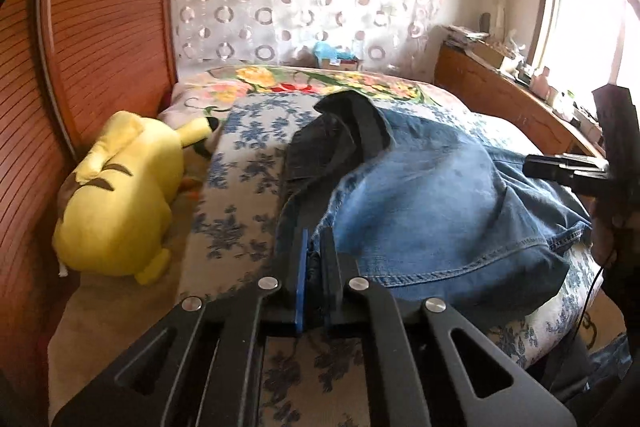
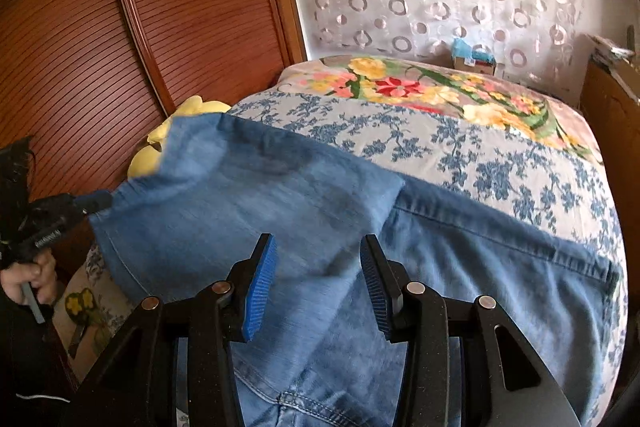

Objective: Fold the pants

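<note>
Blue denim pants lie on the bed. My left gripper is shut on a bunched edge of the pants and holds that end lifted. In the right wrist view the pants spread across the bed, their left end raised by the left gripper, which pinches the fabric. My right gripper is open and hovers just above the denim, holding nothing. It also shows at the right edge of the left wrist view, where its jaws cannot be made out.
A bedspread with blue flowers covers the bed. A yellow plush toy lies at the bed's left side against a wooden slatted wardrobe. A wooden desk with clutter stands on the right under a window.
</note>
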A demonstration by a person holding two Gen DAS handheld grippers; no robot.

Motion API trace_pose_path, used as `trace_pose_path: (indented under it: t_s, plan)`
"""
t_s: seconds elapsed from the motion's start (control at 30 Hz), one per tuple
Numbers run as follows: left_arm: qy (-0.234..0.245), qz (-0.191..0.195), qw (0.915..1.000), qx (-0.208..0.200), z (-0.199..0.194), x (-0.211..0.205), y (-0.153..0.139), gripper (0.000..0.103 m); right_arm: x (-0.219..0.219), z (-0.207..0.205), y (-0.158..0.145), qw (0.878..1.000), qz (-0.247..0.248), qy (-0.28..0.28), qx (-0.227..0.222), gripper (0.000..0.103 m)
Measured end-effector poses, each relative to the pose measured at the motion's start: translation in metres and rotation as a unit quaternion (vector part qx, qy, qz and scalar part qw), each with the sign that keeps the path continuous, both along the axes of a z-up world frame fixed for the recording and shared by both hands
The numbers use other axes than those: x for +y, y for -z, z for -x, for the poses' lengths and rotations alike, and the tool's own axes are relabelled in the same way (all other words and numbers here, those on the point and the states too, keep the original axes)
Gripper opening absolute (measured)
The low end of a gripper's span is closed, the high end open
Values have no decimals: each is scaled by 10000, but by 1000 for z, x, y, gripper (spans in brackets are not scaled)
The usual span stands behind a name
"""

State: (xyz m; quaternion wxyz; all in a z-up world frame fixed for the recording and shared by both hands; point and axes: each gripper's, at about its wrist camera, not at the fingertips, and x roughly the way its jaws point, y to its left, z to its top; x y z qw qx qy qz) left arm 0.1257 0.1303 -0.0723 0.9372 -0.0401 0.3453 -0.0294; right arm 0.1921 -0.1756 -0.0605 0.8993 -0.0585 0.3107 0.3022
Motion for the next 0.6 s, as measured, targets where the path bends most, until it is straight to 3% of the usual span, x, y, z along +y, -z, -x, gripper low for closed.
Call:
trace_pose_path:
  t_s: [0.27, 0.33, 0.4, 0.53, 0.6]
  plan:
    - [-118, 35, 9998, 160, -4, 3, 6, 8, -1, 1, 9, 9999, 96, -47, 27, 45]
    - [-98, 65, 9998, 153, -7, 2, 5, 20, -4, 4, 10, 10000, 86, -13, 32, 45]
    - [-51, 50, 9999, 115, -10, -2, 3, 39, -8, 7, 11, 10000, 19, 16, 80, 45]
    - [82, 114, 9999, 37, -15, -12, -1, 49, -20, 13, 11, 9999, -45, 130, 75, 45]
    - [185, 108, 9998, 12, -19, -19, -4, 59, -24, 18, 11, 9998, -49, 192, 75, 45]
